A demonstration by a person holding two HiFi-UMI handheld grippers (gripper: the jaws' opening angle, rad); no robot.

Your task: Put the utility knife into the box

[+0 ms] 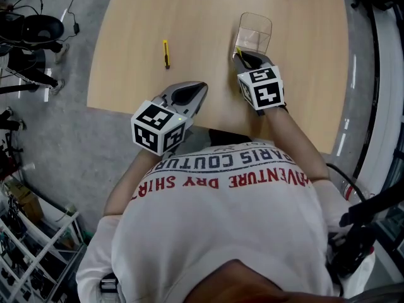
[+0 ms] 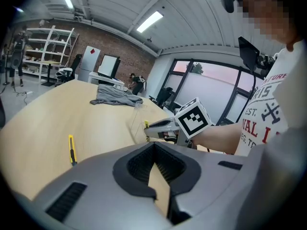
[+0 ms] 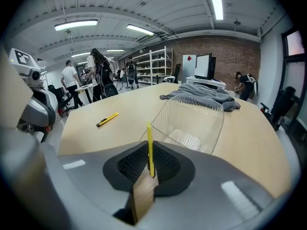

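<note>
A yellow utility knife (image 3: 149, 147) is clamped edge-on between the closed jaws of the right gripper (image 3: 149, 163), its slim body standing upright above the pads. In the head view, the right gripper (image 1: 243, 59) sits at the near edge of the clear ribbed box (image 1: 254, 33), with the knife tip just beside the box wall. The box (image 3: 192, 121) is open at the top and stands on the wooden table (image 1: 126, 74). A second yellow utility knife (image 1: 166, 53) lies flat on the table, well to the left of the box. The left gripper (image 1: 192, 93) is near the table's front edge, its jaw tips together with nothing between them. A grey cloth (image 3: 201, 94) lies beyond the box.
</note>
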